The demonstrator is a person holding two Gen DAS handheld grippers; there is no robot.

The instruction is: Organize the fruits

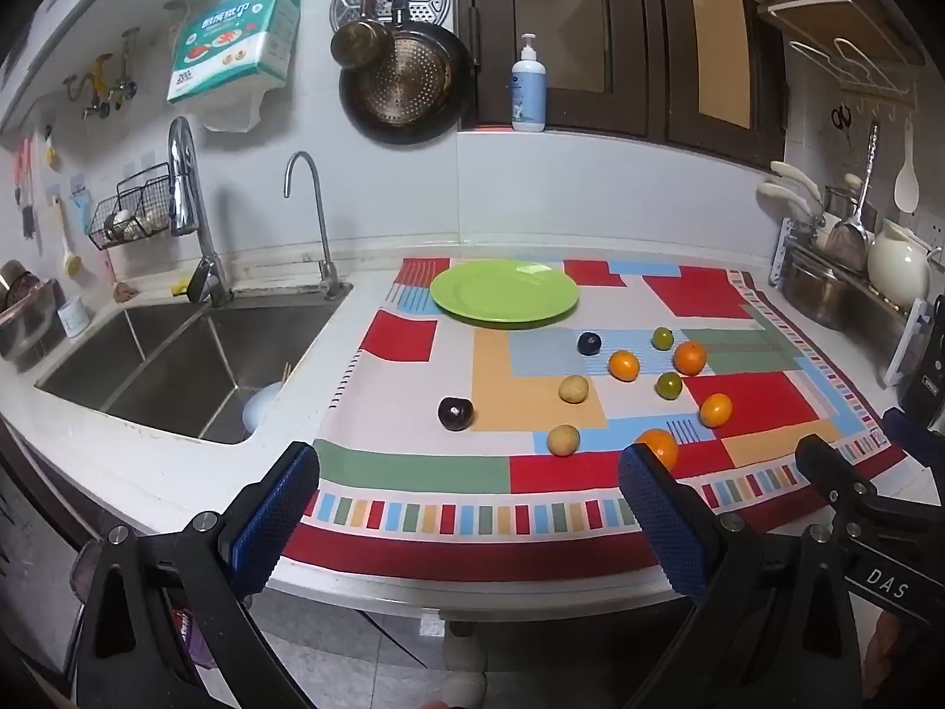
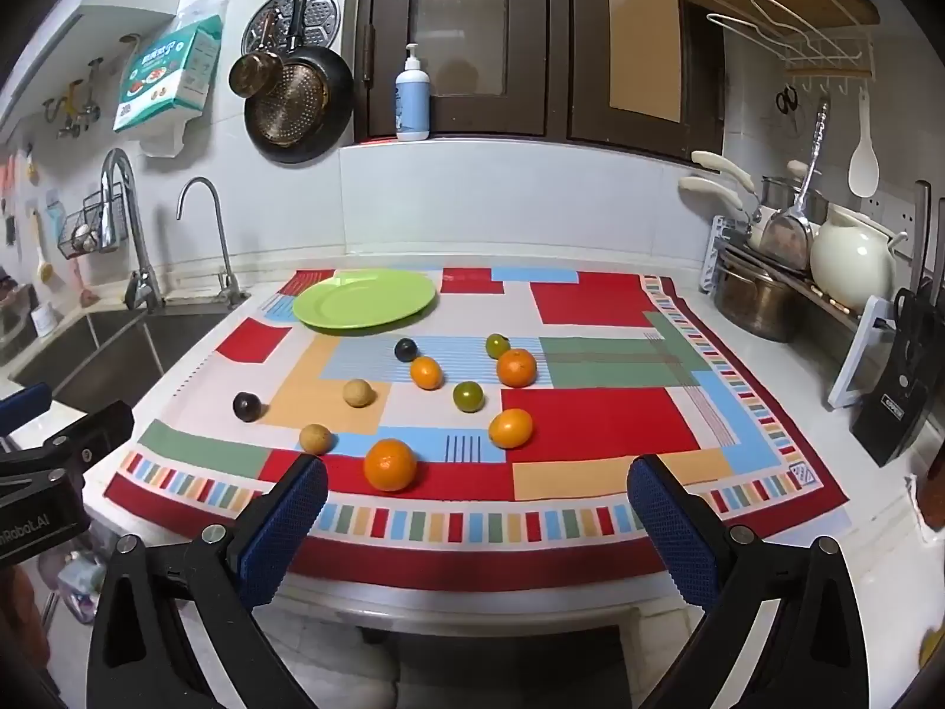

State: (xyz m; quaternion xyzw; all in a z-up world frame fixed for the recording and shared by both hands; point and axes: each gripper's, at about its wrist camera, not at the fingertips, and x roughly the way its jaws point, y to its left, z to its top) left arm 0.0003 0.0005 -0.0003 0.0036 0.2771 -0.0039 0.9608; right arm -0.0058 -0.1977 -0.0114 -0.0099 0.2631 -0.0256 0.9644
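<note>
This is a home kitchen. A steel double sink (image 1: 177, 366) with two taps (image 1: 310, 218) is set into a white counter (image 1: 147, 461) at the left. Pans (image 1: 407, 88) hang on the far tiled wall beside a pack of kitchen paper (image 1: 236, 41), and a rack of pots (image 2: 762, 289) and utensils stands at the right.

both my views are evenly lit and fairly bright, with light from overhead: the green plate (image 1: 504, 294) carries a pale glare patch toward 12 o'clock. each fruit drops a short soft shadow on the patterned cloth (image 1: 596, 413). the middle is sharp. fisheye bending bows the counter edge (image 2: 472, 597) and curves the walls, and black vignetting eats every corner. my own pads at 6 o'clock look slightly soft.
</note>
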